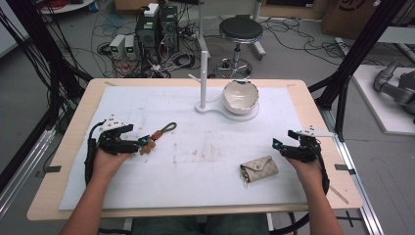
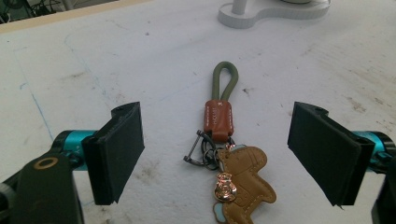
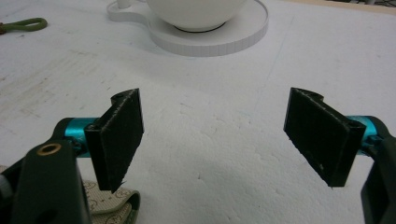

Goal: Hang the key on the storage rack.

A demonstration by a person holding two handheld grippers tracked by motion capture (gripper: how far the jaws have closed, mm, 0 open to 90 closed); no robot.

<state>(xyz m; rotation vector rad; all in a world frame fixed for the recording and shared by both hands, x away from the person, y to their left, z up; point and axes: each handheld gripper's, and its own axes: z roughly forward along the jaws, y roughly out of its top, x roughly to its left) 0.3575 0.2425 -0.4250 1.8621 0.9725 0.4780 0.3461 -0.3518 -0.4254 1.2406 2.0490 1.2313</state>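
A keychain [image 1: 155, 135] with a green loop, a brown leather tab and a tan bear charm lies on the white mat at the left. My left gripper [image 1: 138, 137] stands open just short of it; in the left gripper view the keychain [image 2: 219, 116] lies between the wide-apart jaws of the left gripper [image 2: 224, 154]. A beige patterned key pouch [image 1: 258, 169] lies at the front right. My right gripper [image 1: 277, 145] is open to the pouch's upper right, holding nothing; in the right gripper view the right gripper [image 3: 215, 135] frames bare mat, and the pouch's corner [image 3: 109, 201] peeks in at lower left.
A white stand [image 1: 202, 73] with a post and hook rises at the back centre, its round base holding a white bowl [image 1: 240, 94]. The bowl [image 3: 196, 11] shows ahead in the right gripper view. The white mat [image 1: 205, 147] covers a wooden table; a stool and computers stand beyond.
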